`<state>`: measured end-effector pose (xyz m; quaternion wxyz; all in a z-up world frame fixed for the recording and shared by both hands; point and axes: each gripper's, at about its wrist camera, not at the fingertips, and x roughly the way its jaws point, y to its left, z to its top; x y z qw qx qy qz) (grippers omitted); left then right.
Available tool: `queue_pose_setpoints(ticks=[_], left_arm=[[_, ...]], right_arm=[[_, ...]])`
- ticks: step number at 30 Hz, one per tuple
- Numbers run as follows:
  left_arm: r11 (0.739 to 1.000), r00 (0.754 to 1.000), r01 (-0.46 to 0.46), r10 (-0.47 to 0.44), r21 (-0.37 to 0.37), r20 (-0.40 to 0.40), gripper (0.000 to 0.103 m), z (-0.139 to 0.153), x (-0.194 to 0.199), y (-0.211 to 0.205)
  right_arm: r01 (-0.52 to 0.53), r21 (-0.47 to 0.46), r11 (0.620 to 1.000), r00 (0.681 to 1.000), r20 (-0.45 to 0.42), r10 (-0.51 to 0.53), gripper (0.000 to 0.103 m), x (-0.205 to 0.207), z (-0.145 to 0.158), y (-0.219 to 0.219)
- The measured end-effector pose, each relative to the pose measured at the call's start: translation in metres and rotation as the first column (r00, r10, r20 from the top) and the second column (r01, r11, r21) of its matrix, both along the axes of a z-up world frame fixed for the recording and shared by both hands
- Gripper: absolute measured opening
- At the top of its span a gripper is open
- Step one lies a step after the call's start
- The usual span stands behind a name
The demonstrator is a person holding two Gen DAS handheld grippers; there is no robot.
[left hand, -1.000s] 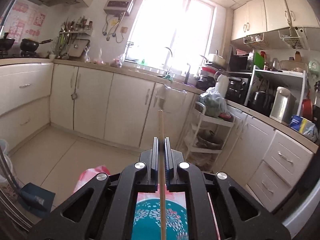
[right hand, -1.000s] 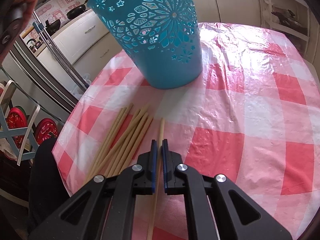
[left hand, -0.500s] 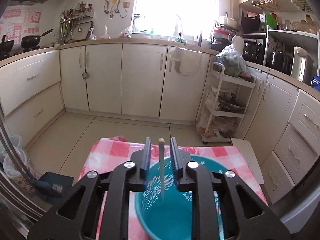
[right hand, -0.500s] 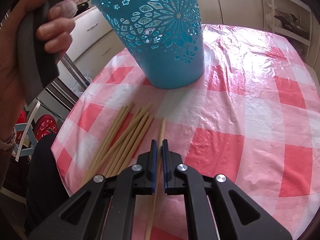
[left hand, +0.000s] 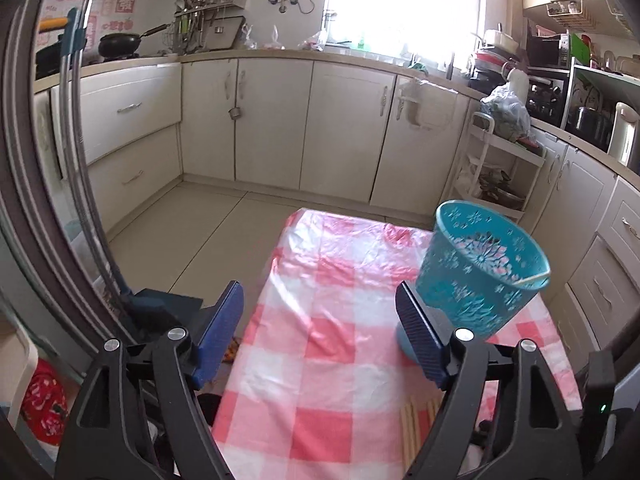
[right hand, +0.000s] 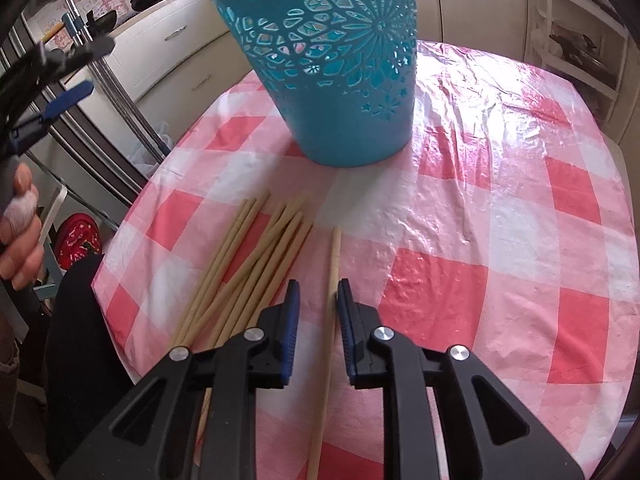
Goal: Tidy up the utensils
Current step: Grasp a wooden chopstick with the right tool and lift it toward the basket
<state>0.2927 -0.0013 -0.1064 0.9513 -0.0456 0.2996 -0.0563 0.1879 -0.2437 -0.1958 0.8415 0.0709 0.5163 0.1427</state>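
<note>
A teal cut-out basket [right hand: 332,60] stands on the pink checked tablecloth [right hand: 500,220]; in the left wrist view the basket [left hand: 480,268] has a chopstick [left hand: 532,279] leaning at its rim. Several wooden chopsticks [right hand: 256,264] lie in a loose pile before the basket. A single chopstick [right hand: 333,264] lies apart to their right. My right gripper [right hand: 318,300] is slightly open with its jaws on either side of that chopstick. My left gripper [left hand: 320,312] is wide open and empty, above the table's left side, left of the basket.
The table edge [left hand: 256,320] drops to the floor on the left. Metal poles [right hand: 120,92] and a red stool [right hand: 78,240] stand beside the table. Kitchen cabinets [left hand: 280,120] and a white rack [left hand: 496,168] line the far wall.
My left gripper let its chopstick go into the basket, opened wide and drew back left. My right gripper opened from shut; the single chopstick now lies between its jaws.
</note>
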Motion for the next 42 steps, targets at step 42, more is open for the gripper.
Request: queue_pose_setpoints(ticks=[42], left_arm=[[0.994, 0.982, -0.047, 0.028, -0.097, -0.189, 0.078, -0.091, -0.028, 0.069]], right_arm=[[-0.029, 0.428, 0.903, 0.925, 0.354, -0.138, 0.005, -0.011, 0.166, -0.028]])
